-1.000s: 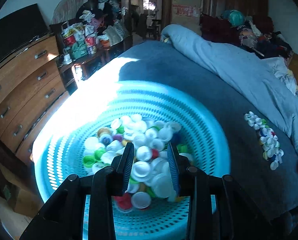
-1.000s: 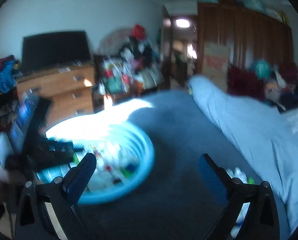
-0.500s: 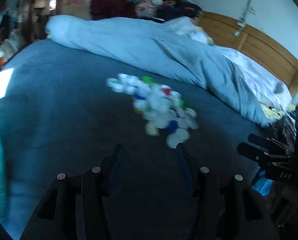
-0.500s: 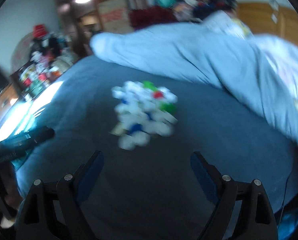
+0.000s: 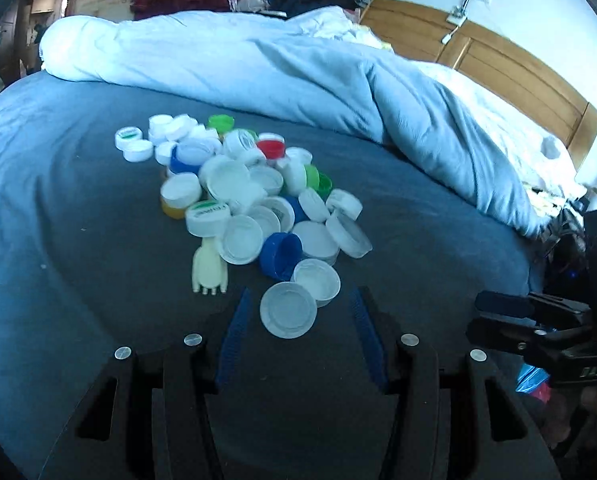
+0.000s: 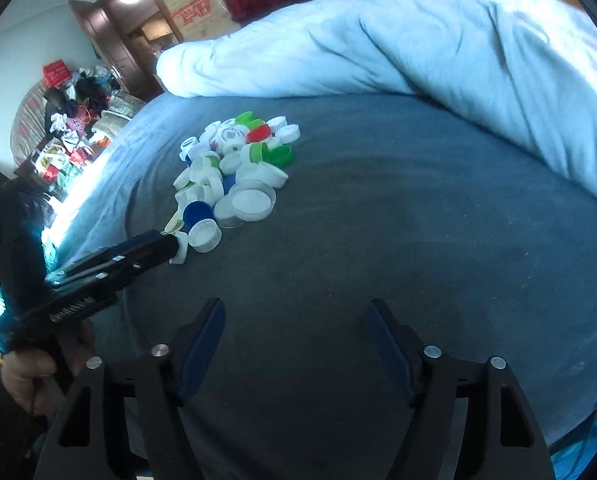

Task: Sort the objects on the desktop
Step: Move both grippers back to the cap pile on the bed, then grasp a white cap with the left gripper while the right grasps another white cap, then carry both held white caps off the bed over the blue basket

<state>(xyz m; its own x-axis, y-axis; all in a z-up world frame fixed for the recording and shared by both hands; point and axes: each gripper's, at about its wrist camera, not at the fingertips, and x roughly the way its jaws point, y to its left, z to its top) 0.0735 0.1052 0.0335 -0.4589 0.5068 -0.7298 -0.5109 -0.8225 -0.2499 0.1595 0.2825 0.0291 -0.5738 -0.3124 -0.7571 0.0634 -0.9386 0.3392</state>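
A pile of plastic bottle caps (image 5: 250, 196), mostly white with some blue, green, red and yellow, lies on the dark blue bedsheet (image 5: 78, 248). It also shows in the right wrist view (image 6: 234, 172). My left gripper (image 5: 300, 300) is open, its jaws either side of the nearest white cap (image 5: 288, 315), apart from it. A cream pronged plastic piece (image 5: 208, 270) lies at the pile's near left. My right gripper (image 6: 296, 312) is open and empty over bare sheet, to the right of the pile. The left gripper also shows in the right wrist view (image 6: 170, 246), at the pile's near edge.
A rumpled light blue duvet (image 5: 298, 64) lies behind and right of the pile. A wooden headboard (image 5: 518, 68) stands at the far right. Cluttered shelves and cardboard boxes (image 6: 194, 4) stand beyond the bed's far end. The bed's edge drops off near the right gripper (image 5: 530, 320).
Both grippers swung right from the blue basket of caps to the loose pile on the bed. The left gripper came close up to the pile's nearest white cap and opened wider.
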